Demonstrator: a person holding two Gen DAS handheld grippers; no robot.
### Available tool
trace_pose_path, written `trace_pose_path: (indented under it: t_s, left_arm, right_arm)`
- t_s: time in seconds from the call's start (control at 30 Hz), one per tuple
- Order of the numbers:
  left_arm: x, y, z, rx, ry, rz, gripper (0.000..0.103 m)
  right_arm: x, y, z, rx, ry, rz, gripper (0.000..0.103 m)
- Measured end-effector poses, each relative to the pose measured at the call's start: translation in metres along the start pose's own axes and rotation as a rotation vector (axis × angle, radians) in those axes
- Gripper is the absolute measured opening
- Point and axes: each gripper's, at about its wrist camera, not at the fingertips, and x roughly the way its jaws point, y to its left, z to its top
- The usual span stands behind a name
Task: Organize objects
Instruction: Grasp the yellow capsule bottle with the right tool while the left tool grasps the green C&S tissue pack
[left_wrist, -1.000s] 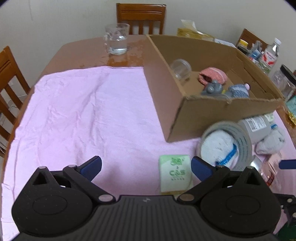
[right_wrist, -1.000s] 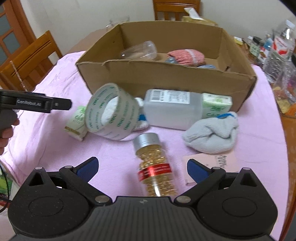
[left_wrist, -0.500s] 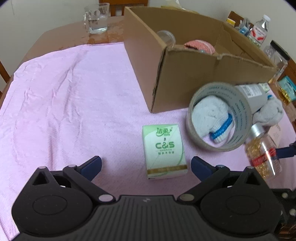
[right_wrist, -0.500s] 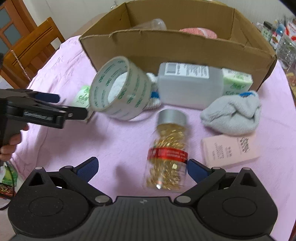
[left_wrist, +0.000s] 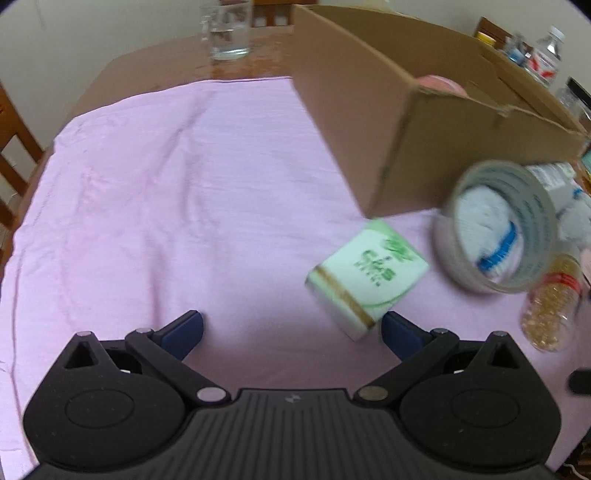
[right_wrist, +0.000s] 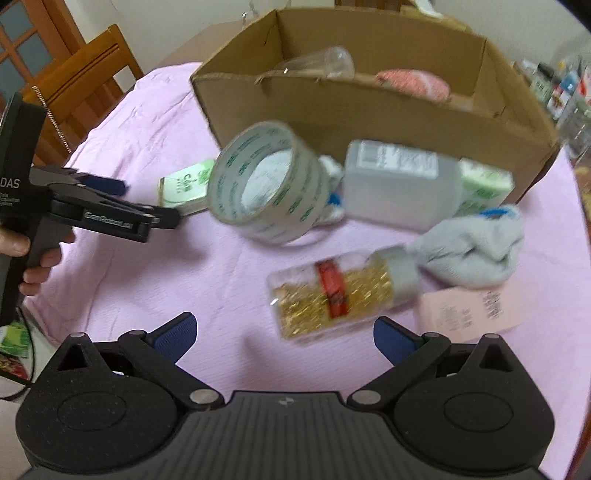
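Both grippers gape wide, left gripper (left_wrist: 291, 328) near a soft tissue pack (left_wrist: 365, 278); only right gripper (right_wrist: 282, 334) view shows the corrugated box (right_wrist: 369, 110) interior.

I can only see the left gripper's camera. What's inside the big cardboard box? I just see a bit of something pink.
Observer: The right wrist view shows a clear plastic cup lying on its side in the cardboard box, beside the pink knitted thing.
Operator: Is the green tissue pack the only one?
Observer: No. A second green pack sits against the box front, at one end of a white plastic bottle.
Operator: What's past the pill bottle?
Observer: A flat pink packet lies on the cloth by its cap end, below a grey sock bundle.
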Motion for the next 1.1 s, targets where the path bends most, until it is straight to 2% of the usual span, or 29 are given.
trace_pose_path:
  t_s: [0.17, 0.37, 0.47, 0.6, 1.1]
  left_arm:
    - [0.003, 0.017, 0.006, -0.051, -0.008, 0.049, 0.102]
    - [-0.004, 0.012, 0.002, -0.043, -0.01, -0.001, 0.102]
    - [-0.006, 0.006, 0.002, -0.04, -0.015, -0.043, 0.102]
    - [-0.007, -0.004, 0.005, -0.015, -0.041, -0.057, 0.102]
    - [0.016, -0.034, 0.013, 0.055, -0.118, 0.033, 0.102]
  right_arm:
    - [-0.002, -0.012, 0.014, -0.001, -0.046, -0.037, 0.103]
    - [0.02, -0.024, 0.02, -0.009, -0.034, -0.021, 0.103]
    - [0.026, -0.02, 0.021, -0.029, -0.011, -0.014, 0.103]
    - [0.025, -0.008, 0.017, -0.057, 0.02, 0.024, 0.103]
    - [0.04, 0.01, 0.01, -0.096, 0.004, -0.032, 0.103]
